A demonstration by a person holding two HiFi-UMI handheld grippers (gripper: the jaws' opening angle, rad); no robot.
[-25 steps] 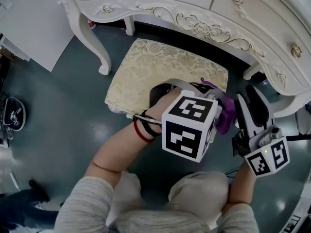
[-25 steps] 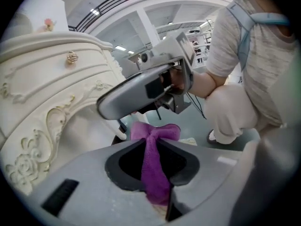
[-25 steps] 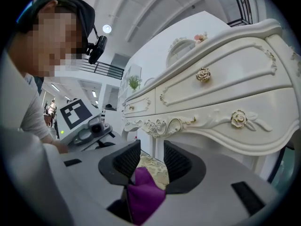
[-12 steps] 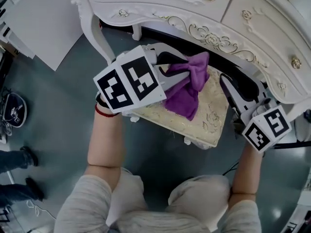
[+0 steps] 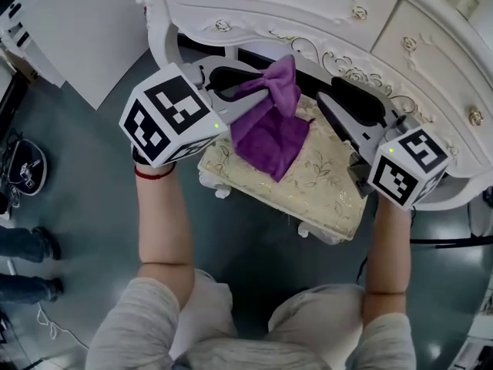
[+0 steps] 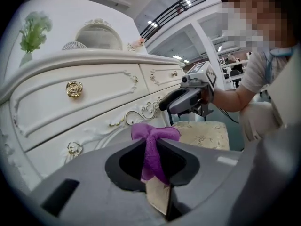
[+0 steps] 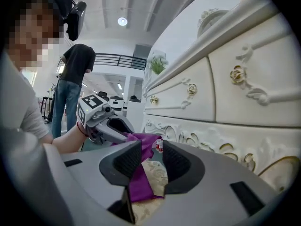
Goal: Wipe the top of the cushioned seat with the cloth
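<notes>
Left gripper (image 5: 260,89) is pinching the purple cloth (image 5: 271,133) right at a bunched-up bit, so it puffs out past the jaws like a bow and the rest hangs down in a flap. The flap sits over the left-middle part of the cushioned seat (image 5: 327,187), with its lower corner pointing at the front edge. Can't tell whether that corner actually touches the cushion.

Right gripper (image 5: 333,102) is over the right side of the seat, just beside the cloth but not on it. Its jaws are spread with a gap between the pads, and they've just been closing a bit. Nothing sits between them; you only see the cloth and the floral cushion through the gap further off.

Room-wise it's tight at the back. The white dressing table (image 5: 323,6) hangs over the rear of the seat, and both sets of jaw tips are up near its carved gold-trimmed apron. The curved table leg (image 5: 158,33) stands off the seat's back-left corner, just behind the left gripper's marker cube. The seat's front edge runs diagonally, down and to the right in the head view, with the person's knees below it.

On the left and in front there's bare grey-green floor (image 5: 85,176). Further out on that side is a white panel (image 5: 77,29), well apart from the seat.
</notes>
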